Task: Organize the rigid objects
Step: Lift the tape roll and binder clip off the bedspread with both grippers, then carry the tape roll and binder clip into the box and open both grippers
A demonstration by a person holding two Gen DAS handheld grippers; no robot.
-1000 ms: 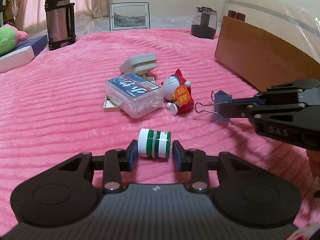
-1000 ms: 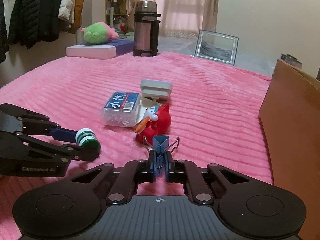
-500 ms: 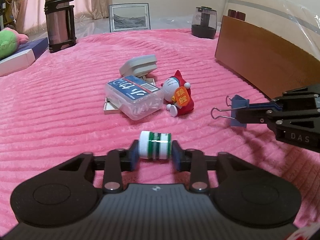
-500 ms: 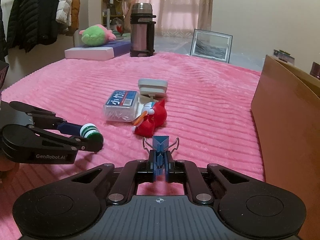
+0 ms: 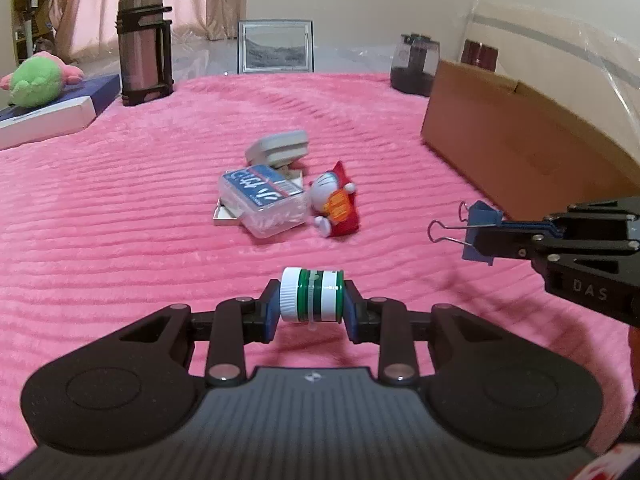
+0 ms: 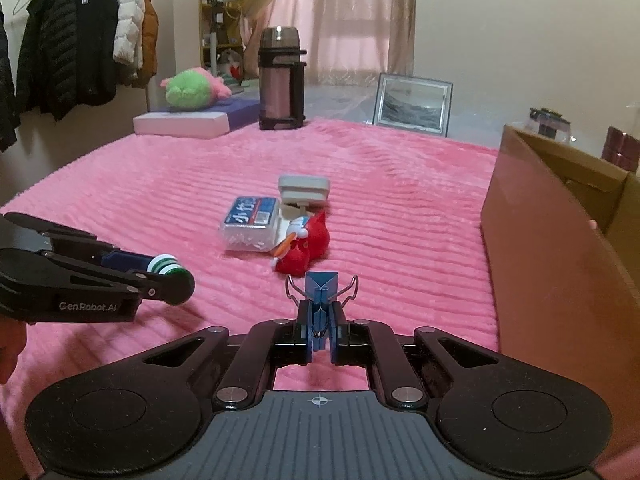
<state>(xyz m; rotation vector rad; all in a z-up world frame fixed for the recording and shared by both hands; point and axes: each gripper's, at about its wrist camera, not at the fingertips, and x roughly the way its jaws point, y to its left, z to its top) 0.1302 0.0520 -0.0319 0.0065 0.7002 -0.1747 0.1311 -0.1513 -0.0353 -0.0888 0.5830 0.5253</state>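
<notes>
My left gripper point(image 5: 311, 309) is shut on a small green-and-white jar point(image 5: 312, 295), held above the pink blanket; the jar also shows in the right wrist view point(image 6: 168, 266). My right gripper point(image 6: 320, 334) is shut on a blue binder clip point(image 6: 321, 296), which also shows in the left wrist view point(image 5: 478, 232). A clear plastic box with a blue label point(image 5: 262, 200), a grey case point(image 5: 278, 152) and a red cat figurine point(image 5: 336, 206) lie together mid-blanket. A brown cardboard box point(image 6: 560, 240) stands at the right.
A steel thermos point(image 5: 144, 44), a framed picture point(image 5: 276, 46) and a dark jar point(image 5: 414, 64) stand at the far edge. A green plush on flat boxes point(image 5: 38, 80) lies far left. Coats point(image 6: 80, 48) hang at the left.
Both grippers have pulled back from the pile with their objects still held. The right gripper with the clip has moved right, closer to the cardboard box.
</notes>
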